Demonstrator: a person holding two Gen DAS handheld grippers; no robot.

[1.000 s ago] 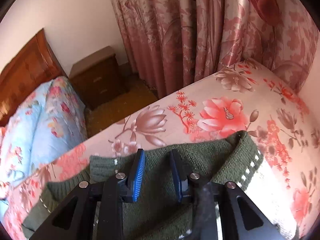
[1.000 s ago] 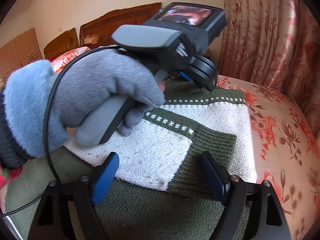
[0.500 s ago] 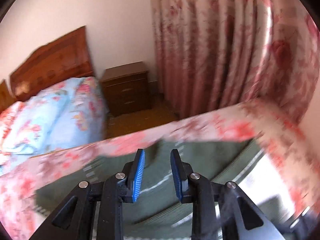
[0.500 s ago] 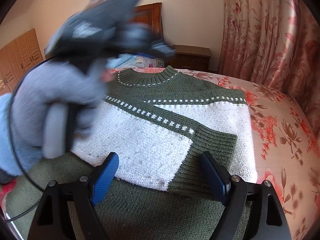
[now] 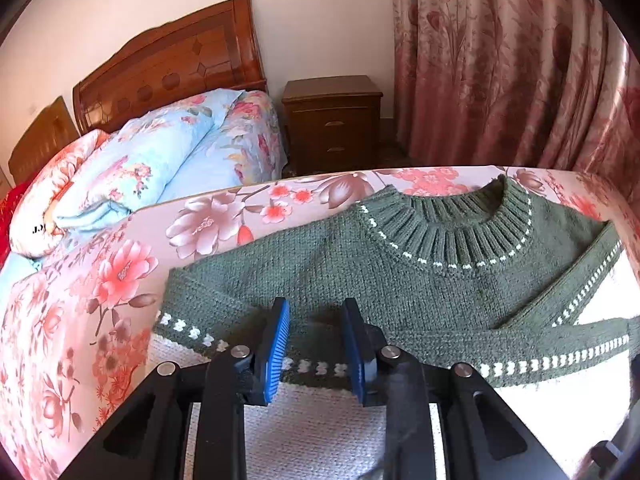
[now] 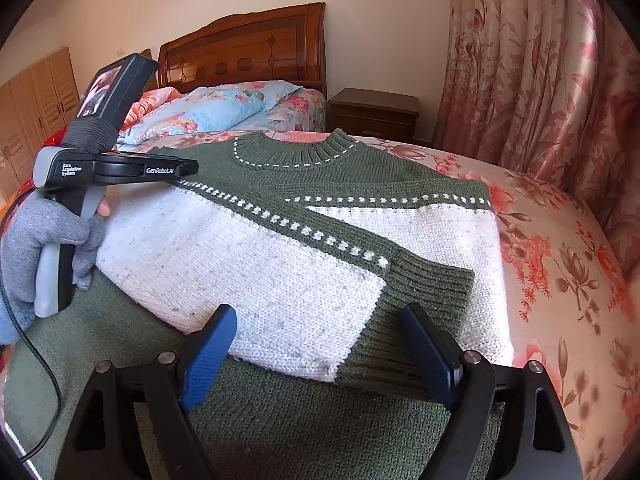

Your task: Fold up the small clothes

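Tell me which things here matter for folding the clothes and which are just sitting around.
For the job: sweater, left gripper, right gripper, bed it lies on.
Just around: nightstand, curtain, headboard, blue floral pillow.

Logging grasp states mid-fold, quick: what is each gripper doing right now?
Left gripper: open, fingers narrowly apart above the sweater, holding nothing.
Right gripper: open wide, fingers either side of the folded sleeve, gripping nothing.
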